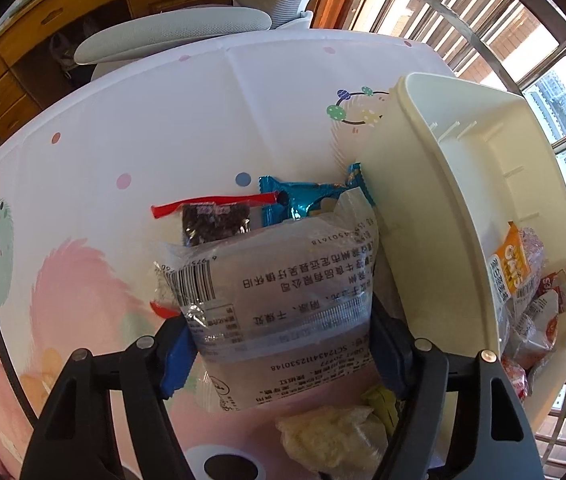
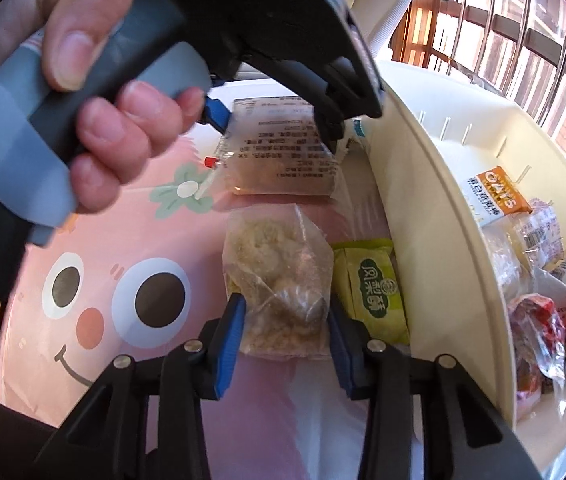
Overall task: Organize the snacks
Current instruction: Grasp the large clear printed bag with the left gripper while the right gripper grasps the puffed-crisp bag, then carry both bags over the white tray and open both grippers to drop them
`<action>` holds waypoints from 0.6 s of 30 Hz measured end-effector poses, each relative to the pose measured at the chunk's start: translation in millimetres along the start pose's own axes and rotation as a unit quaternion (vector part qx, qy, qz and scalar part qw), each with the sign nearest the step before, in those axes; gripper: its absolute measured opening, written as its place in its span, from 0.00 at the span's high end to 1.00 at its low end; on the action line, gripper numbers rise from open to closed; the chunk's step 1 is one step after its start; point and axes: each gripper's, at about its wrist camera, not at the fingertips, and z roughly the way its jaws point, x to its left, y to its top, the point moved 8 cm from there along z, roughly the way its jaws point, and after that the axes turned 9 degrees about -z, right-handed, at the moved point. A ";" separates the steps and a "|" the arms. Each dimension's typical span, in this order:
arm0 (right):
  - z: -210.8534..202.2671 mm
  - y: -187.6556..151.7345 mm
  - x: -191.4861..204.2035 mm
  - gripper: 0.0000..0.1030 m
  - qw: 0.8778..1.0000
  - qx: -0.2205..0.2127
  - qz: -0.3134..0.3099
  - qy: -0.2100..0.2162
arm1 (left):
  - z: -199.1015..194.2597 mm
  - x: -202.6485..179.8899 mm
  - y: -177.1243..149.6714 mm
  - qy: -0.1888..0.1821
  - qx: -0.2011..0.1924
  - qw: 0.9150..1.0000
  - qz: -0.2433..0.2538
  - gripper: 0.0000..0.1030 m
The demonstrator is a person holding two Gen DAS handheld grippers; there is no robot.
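My left gripper (image 1: 279, 356) is shut on a clear packet with printed text (image 1: 279, 280) and holds it by both sides; it also shows in the right wrist view (image 2: 283, 148). My right gripper (image 2: 287, 320) is shut on a clear bag of pale crumbly snack (image 2: 279, 276), which also shows in the left wrist view (image 1: 331, 436). A green packet (image 2: 375, 296) lies beside it against the cream bin (image 2: 435, 240). A dark snack bag with a red strip (image 1: 215, 220) and a blue packet (image 1: 307, 200) lie beyond on the table.
The cream bin (image 1: 423, 208) stands at the right and holds an orange oat bar (image 2: 499, 196) and several red and clear packets (image 2: 543, 320). The table has a pink cartoon cloth (image 2: 123, 248). A grey chair (image 1: 171, 32) stands behind the table. A barred window is at the right.
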 end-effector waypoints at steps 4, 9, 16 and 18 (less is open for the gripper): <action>-7.2 -2.6 -2.9 0.66 1.000 0.001 -0.005 -0.010 | -22.6 4.5 -6.2 0.002 -0.018 1.000 0.012 0.29; -18.8 -5.5 -1.2 0.73 1.000 0.004 -0.012 -0.026 | -58.1 7.7 -12.6 -0.008 -0.036 0.999 0.017 0.29; -50.2 -5.5 12.2 0.74 0.999 -0.018 -0.021 -0.039 | -109.5 17.1 -34.6 -0.006 -0.070 0.997 0.030 0.29; -63.3 -5.4 17.0 0.74 0.999 -0.027 -0.016 -0.042 | -122.8 22.2 -43.1 -0.003 -0.077 0.997 0.026 0.29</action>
